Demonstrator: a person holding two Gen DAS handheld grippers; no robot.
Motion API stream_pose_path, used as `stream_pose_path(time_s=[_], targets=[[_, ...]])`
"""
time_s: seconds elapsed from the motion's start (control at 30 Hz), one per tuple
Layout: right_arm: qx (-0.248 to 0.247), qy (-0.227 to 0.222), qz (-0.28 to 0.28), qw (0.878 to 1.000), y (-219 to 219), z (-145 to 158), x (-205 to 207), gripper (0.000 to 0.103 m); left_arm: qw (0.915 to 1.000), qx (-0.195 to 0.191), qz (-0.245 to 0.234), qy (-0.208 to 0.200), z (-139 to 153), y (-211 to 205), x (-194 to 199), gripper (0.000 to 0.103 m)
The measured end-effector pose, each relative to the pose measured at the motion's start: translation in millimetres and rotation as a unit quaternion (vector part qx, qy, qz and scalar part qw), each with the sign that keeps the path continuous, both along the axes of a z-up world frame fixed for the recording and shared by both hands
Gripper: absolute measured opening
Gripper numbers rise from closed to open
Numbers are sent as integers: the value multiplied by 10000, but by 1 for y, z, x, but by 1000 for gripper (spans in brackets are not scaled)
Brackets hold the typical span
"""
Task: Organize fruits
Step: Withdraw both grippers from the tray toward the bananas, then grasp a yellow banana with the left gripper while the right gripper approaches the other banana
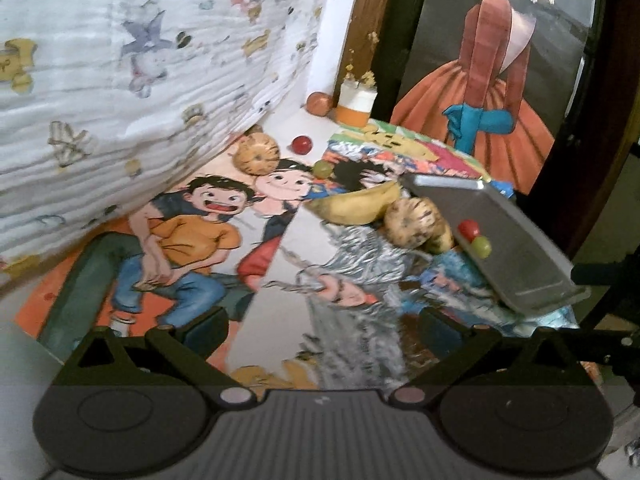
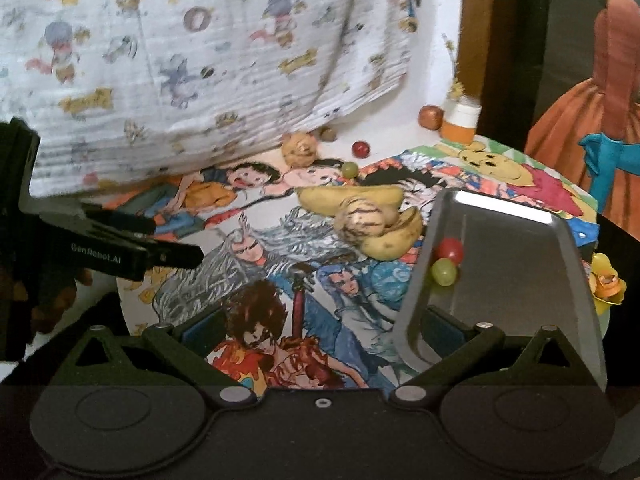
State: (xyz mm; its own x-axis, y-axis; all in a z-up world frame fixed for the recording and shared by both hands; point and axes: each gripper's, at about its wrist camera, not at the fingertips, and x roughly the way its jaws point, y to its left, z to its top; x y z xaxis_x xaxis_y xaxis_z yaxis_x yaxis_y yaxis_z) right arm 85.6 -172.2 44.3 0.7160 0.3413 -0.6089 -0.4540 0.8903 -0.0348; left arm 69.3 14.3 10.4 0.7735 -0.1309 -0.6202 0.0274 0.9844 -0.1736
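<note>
A grey metal tray point(image 1: 516, 240) point(image 2: 516, 264) lies on the right of the cartoon-covered table and holds a red grape point(image 1: 468, 229) point(image 2: 449, 249) and a green grape point(image 1: 481, 246) point(image 2: 443, 272). Left of it lie two bananas point(image 1: 356, 204) point(image 2: 352, 198) with a striped yellow melon point(image 1: 416, 222) point(image 2: 362, 218) on them. Further back sit a tan round fruit point(image 1: 257, 153) point(image 2: 299, 148), a loose red grape point(image 1: 301, 145) point(image 2: 360, 148) and a loose green grape point(image 1: 322, 169) point(image 2: 349, 169). My left gripper point(image 1: 320, 326) point(image 2: 176, 256) is open and empty. My right gripper point(image 2: 322, 326) is open and empty, its right finger over the tray's near corner.
A patterned white cloth point(image 1: 140, 80) hangs along the left and back. An orange-and-white jar point(image 1: 356, 106) and a small orange fruit point(image 1: 319, 103) stand at the far corner. A painted panel point(image 1: 492, 60) stands behind the table. A yellow object point(image 2: 606, 284) sits beyond the tray's right side.
</note>
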Motion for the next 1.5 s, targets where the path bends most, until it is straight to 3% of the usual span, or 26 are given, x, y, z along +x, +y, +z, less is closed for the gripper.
stream_pose_path(time_s=[0.33,0.53,0.7,0.9,1.13,1.5], targets=[[-357,10,133,9993,1,-9,29,102,9987,495,-128,80,0,10,20,103],[-781,-282,396,9958,-1,-9,55,102,9937,985,-530,-75,4,6,49,103],[-1392,-679,752,9851,6,-14,74,102,9814,1630,-949,-348,7,-3,77,103],[-1799,-930,1022,9739,14,-22,92,97,9653,2019,-1551,-584,2,-15,105,103],[-1908,-869,1150,9710,19,-34,108,88,9484,2303,-2087,-625,-5,-32,131,96],[-1742,-744,1419,9716,14,-38,128,81,9390,2274,-2539,-461,-16,-46,159,79]])
